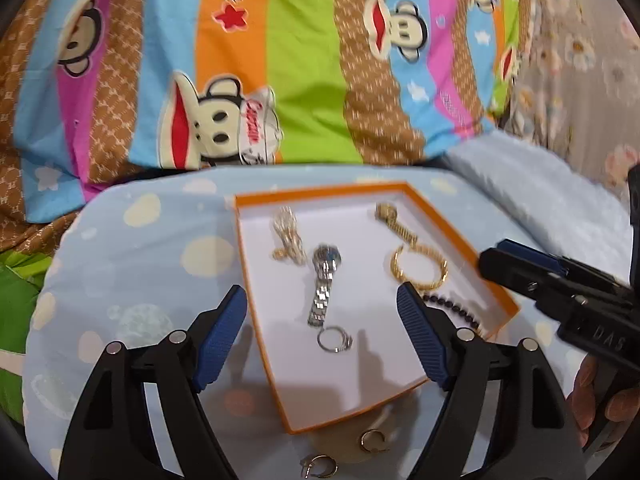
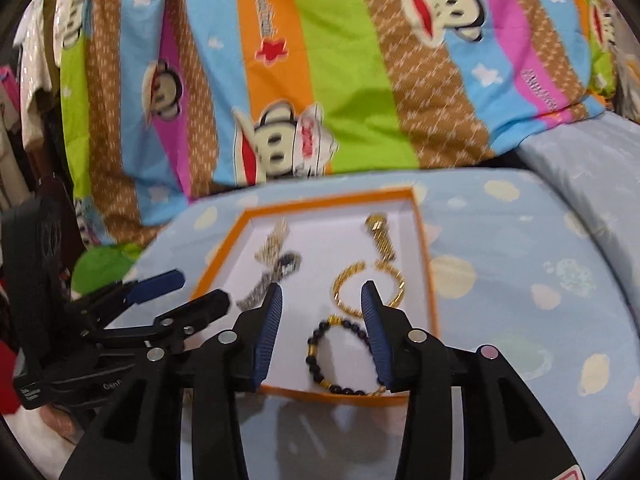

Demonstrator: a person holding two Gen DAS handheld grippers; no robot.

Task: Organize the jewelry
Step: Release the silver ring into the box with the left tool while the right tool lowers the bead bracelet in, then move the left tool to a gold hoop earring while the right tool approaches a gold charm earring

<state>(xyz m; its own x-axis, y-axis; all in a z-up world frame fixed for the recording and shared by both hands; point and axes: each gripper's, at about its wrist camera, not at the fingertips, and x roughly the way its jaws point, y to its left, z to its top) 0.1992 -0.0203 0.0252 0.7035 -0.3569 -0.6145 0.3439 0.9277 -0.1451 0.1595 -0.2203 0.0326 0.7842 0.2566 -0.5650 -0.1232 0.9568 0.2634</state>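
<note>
Orange-rimmed shallow cardboard box with white floor (image 1: 460, 224) sits on a pale blue cloud-print pillow (image 1: 132, 272) on a bed; striped monkey-print quilt (image 1: 304, 60) lies behind it.

Contents of box:
- silver metal-link wristwatch with dark dial (image 1: 323, 284), lying straight, centre
- silver ring (image 1: 335, 340) just below the watch band's end, touching or nearly so
- pale gold chain tangle (image 1: 288, 236), upper left
- gold link watch (image 1: 394, 224), upper right
- gold open bangle (image 2: 370, 290), right of centre
- dark bead bracelet with gold spacers (image 2: 340, 356), against the near wall

Outside the box, on the pillow near the front edge: two small gold hoop earrings (image 1: 374, 440). Judged still to be put in.

Left gripper (image 1: 320, 336): jaws spread wide, holding nothing, poised above the near-left part of the box. Right gripper (image 2: 322, 336): jaws also apart, empty, over the bead bracelet and bangle.

Handling notes (judgement):
- Hoops are light, thin, stiff and likely slippery; the soft pillow will give under pressure. Pinch across the wire from above, close gently.
- Bead bracelet probably elastic-strung, limp; take a short run of beads between the pads, since they may roll.
- Bangle is rigid; grip across its band.
- Chain tangle is limp, snag-prone; lift it from the bunched middle.
- Link watches are heaviest; take hold at the case, band will dangle.
- Box is light, may slide on the pillow.
</note>
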